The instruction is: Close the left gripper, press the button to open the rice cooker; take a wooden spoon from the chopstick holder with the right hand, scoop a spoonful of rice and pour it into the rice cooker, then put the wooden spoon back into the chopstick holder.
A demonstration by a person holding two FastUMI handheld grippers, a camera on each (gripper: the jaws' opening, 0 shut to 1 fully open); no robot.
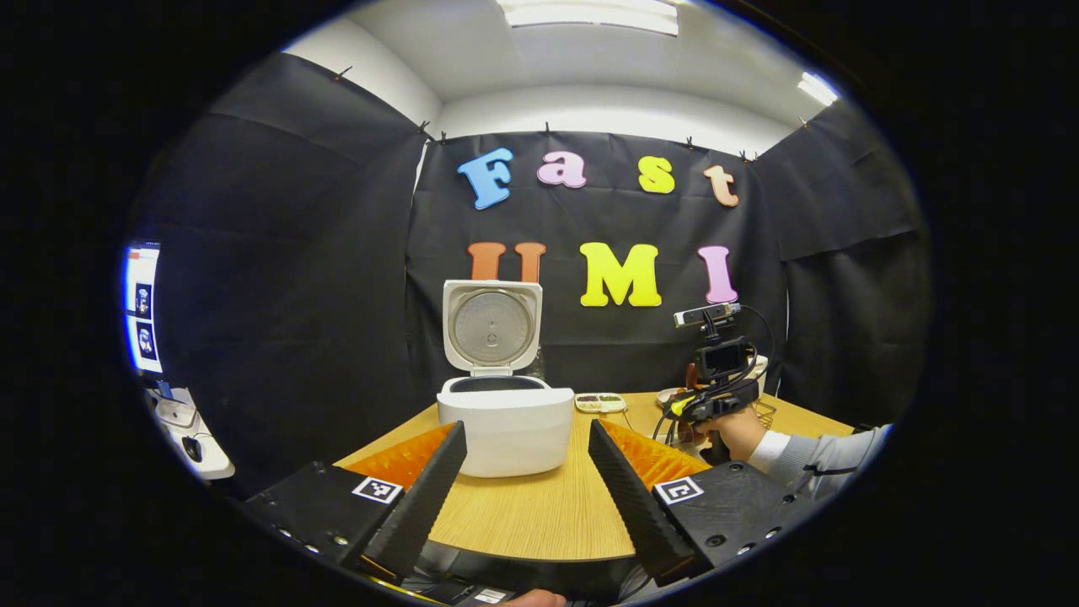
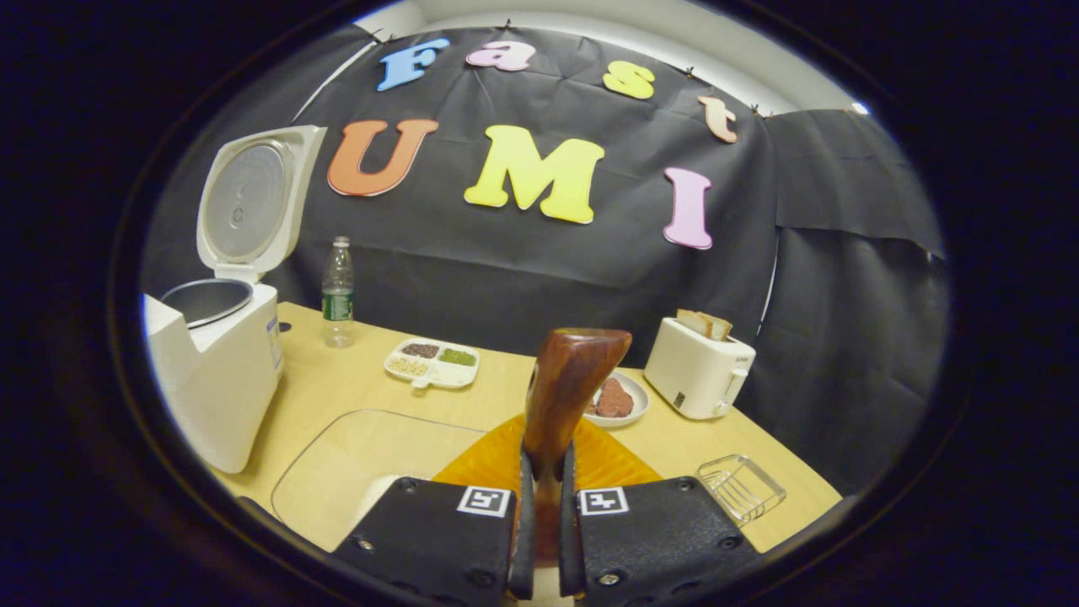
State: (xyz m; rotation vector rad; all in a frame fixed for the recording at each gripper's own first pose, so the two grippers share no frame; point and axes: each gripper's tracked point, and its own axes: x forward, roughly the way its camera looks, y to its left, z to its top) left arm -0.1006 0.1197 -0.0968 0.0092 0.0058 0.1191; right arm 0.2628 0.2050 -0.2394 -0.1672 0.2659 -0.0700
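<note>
Your right gripper (image 2: pixel 540 506) has its 2 fingers clamped on the wooden spoon (image 2: pixel 563 396); your left gripper (image 1: pixel 527 485) is spread apart, the open rice cooker (image 1: pixel 504 405) at 12 o'clock.

Wooden spoon (image 2: pixel 566 389) upright between clamped fingers (image 2: pixel 524 523) — rice cooker (image 2: pixel 221 337) open.

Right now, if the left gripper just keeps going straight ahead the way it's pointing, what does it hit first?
Probably the rice cooker: its body sits on the table dead ahead between the open left gripper fingers, though depth is hard to judge.
</note>
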